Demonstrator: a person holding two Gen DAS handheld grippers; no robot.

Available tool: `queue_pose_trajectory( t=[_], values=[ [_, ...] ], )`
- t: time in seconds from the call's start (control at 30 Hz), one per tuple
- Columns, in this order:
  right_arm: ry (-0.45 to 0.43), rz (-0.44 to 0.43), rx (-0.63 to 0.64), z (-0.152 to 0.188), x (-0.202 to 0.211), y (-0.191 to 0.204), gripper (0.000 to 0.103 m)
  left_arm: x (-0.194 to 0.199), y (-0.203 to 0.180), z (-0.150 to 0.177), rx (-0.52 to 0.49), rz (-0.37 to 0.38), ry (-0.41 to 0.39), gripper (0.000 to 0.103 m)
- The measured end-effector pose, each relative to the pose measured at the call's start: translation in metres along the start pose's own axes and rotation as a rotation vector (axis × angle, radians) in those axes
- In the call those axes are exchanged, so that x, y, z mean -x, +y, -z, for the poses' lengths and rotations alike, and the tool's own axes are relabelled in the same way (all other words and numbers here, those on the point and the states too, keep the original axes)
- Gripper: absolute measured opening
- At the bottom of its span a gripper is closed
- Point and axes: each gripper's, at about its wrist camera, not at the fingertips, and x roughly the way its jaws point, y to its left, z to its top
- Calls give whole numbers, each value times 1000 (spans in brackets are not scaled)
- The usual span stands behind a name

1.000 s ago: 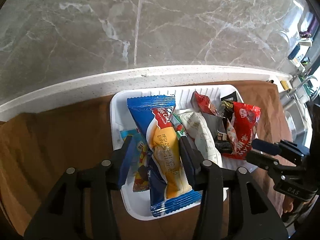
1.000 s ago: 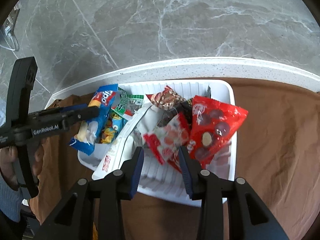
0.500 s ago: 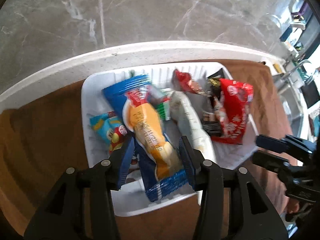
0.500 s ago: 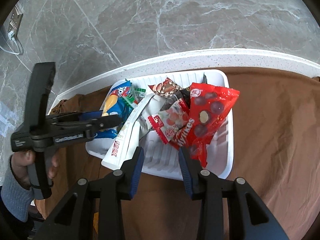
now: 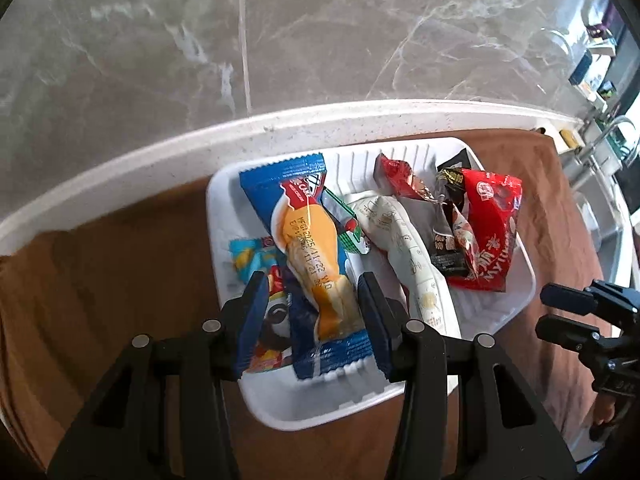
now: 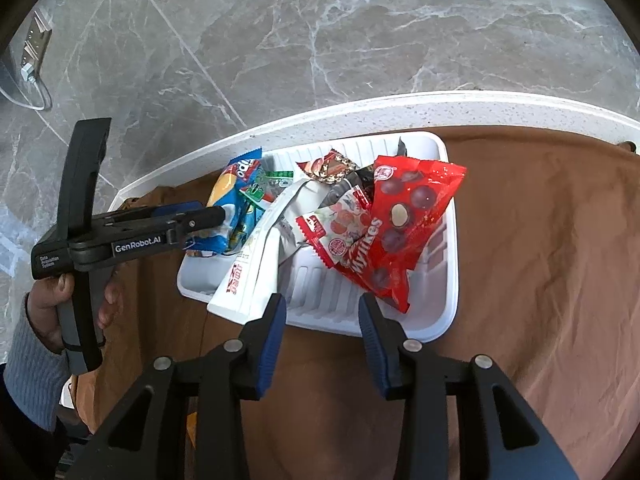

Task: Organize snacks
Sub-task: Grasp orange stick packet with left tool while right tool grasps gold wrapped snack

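A white ribbed tray point(image 5: 304, 408) on a brown cloth holds several snack packets. My left gripper point(image 5: 312, 316) is shut on the lower part of a blue cake packet point(image 5: 316, 264), whose far end rests near the tray's back wall. The right wrist view shows the same left gripper point(image 6: 218, 213) at the tray's left end. My right gripper point(image 6: 322, 320) hovers over the tray's near rim point(image 6: 400, 332). Its jaws are opening with nothing between them. Beyond it lie a red Mylikes bag point(image 6: 408, 216), a small red-and-white packet point(image 6: 340, 232) and a long white packet point(image 6: 260, 256).
The brown cloth point(image 5: 120, 280) covers a counter with a white speckled edge point(image 5: 160, 148), and grey marble floor lies beyond. A hand in a blue sleeve point(image 6: 48, 304) holds the left gripper's handle. The right gripper point(image 5: 546, 310) shows at the right of the left wrist view.
My right gripper has drawn back from the small red-and-white packet, which now lies in the tray ahead of it. The left gripper has stayed around the blue cake packet, rolling slightly.
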Motion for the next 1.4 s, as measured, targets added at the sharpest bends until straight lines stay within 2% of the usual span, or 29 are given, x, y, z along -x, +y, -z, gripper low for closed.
queue_pose_trajectory(
  t=[0.17,0.37,0.6,0.77,0.93,1.03,1.17,1.4],
  values=[
    [-1,-16,17,9,13,4,44,31,-5,10,-29,-51,-42,45],
    [16,-30,64,34,33,10,44,69,-20,50,-27,-2,-57,47],
    [62,-12,168,87,50,20,49,76,-48,131,20,69,35,47],
    [126,11,245,133,48,25,49,67,-64,193,117,133,142,47],
    [174,32,293,167,41,28,49,61,-75,236,186,143,194,47],
    [182,33,304,179,39,30,49,61,-77,251,250,163,204,47],
    [184,36,319,186,37,33,49,59,-76,255,292,167,207,47],
    [184,59,351,193,32,36,49,53,-84,254,304,122,204,48]
  ],
)
